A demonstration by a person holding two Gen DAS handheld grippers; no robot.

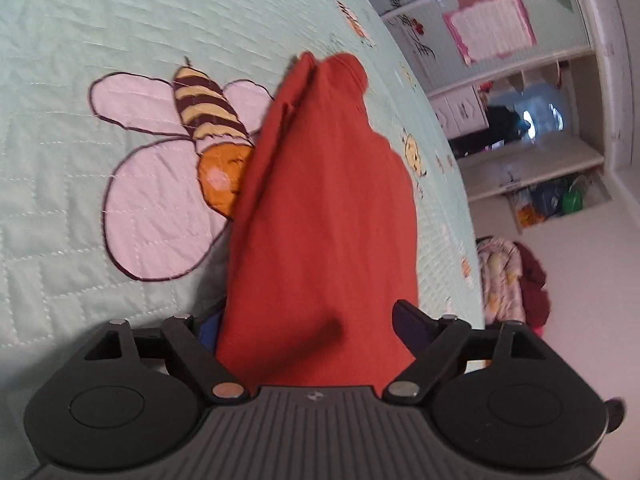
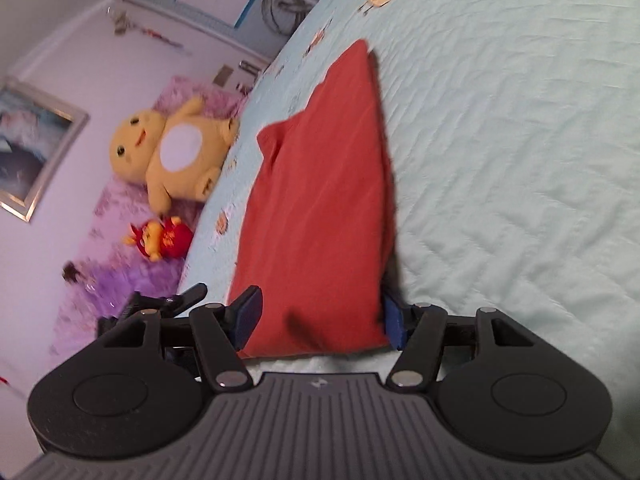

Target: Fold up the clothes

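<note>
Lying folded on one quilted mint bedspread (image 1: 60, 60): one red garment (image 1: 320, 208). Left gripper (image 1: 308, 324) spread wide, cloth between its jaws, pads not pressing. Right gripper (image 2: 320, 316) likewise parted, straddling the garment's near edge. Two plush toys: one yellow (image 2: 172, 152), one red (image 2: 160, 240).

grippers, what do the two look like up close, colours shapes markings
The left gripper and right gripper look alike: a dark grey ribbed body with a small logo, two round black discs at the sides, black linkage arms with silver pivot pins, and black fingers faced with blue pads. No cables or sleeves show.
</note>
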